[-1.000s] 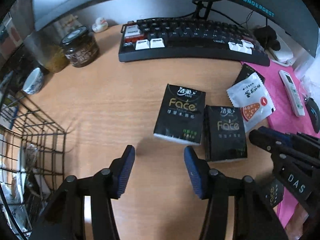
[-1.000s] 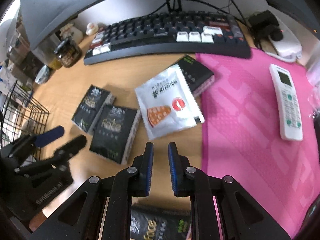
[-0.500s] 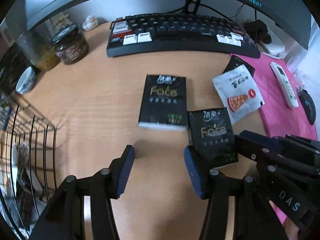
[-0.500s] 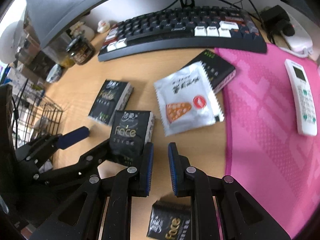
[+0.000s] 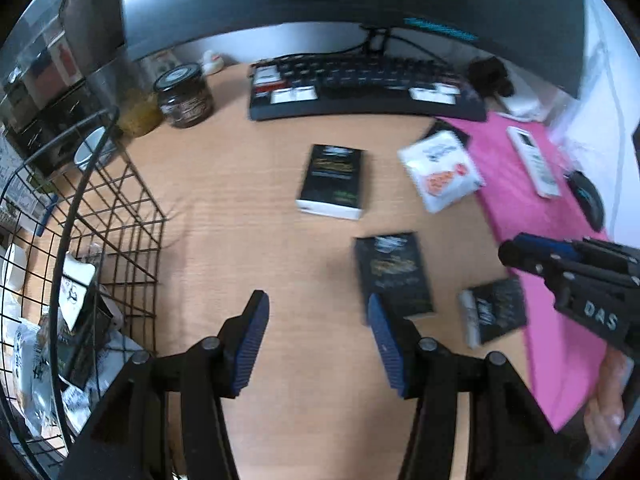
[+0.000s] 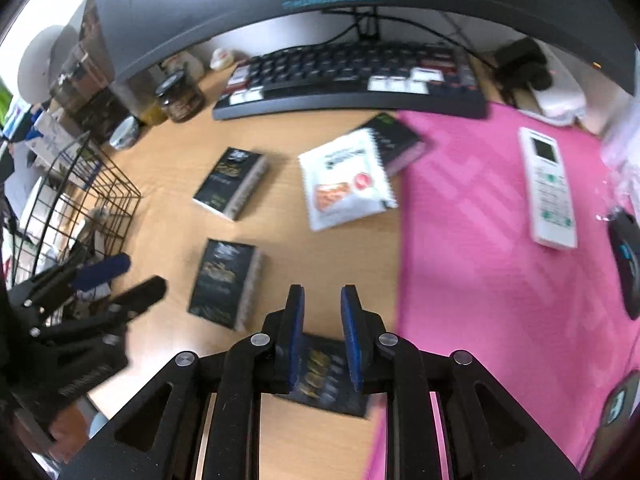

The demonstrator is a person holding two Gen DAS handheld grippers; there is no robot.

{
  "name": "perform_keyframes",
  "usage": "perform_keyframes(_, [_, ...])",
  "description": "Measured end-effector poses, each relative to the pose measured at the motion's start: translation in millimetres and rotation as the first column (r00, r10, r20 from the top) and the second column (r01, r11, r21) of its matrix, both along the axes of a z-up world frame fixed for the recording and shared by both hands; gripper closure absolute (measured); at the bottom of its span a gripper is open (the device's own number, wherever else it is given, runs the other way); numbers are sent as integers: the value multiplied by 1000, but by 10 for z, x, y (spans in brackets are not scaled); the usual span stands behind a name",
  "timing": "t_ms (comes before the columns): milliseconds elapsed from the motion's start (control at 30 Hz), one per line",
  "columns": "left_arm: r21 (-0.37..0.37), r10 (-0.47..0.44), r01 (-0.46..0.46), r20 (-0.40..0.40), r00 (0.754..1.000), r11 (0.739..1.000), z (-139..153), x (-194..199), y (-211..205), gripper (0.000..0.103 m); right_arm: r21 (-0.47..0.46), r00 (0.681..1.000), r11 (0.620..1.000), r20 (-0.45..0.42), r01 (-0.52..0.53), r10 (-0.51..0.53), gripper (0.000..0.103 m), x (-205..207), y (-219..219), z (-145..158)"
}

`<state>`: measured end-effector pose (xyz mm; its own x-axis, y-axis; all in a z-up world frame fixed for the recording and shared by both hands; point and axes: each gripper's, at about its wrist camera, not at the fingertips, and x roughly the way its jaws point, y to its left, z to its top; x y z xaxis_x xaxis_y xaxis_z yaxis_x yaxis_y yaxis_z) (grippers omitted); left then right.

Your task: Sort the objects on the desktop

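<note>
Low in the right wrist view, the right gripper [image 6: 322, 332] hangs over the nearest black rectangular tissue pack [image 6: 320, 380], its jaws opening with nothing pressed between them; the pack lies just beneath and behind the pads. The left gripper [image 5: 314, 340] stands wide apart and empty, a second black tissue pack [image 5: 394, 274] just beyond its right finger, long axis running up the frame. Farther, a third pack [image 5: 332, 180], then the white snack sachet [image 5: 440, 170]. The black wire basket [image 5: 120, 216] sits at the left

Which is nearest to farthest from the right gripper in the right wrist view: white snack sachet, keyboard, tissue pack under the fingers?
From the right gripper:
1. Tissue pack, directly below the opening fingers, not gripped.
2. White snack sachet, ahead, mid-desk.
3. Keyboard, far edge, under the monitor.
</note>
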<state>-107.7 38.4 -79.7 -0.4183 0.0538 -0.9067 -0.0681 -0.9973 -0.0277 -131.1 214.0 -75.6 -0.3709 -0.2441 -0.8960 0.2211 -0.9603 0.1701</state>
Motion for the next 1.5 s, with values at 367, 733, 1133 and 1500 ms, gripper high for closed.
perform_keyframes(367, [-42,-132,135,84,988,990,-278,283,761,44,14,1000,1000,19,9,-9,70,1,289,-200])
perform_keyframes(733, [-59,-96,100,65,993,993,-419,66,777,44,6,1000,1000,18,19,-19,70,128,331,-274])
perform_keyframes(1133, [-17,-72,73,26,997,997,-298,-51,567,44,-7,998,998,-5,-58,58,70,476,187,-154])
perform_keyframes(1500, [-2,-98,98,77,992,995,-439,13,632,44,59,1000,998,5,-26,26,68,90,313,-348])
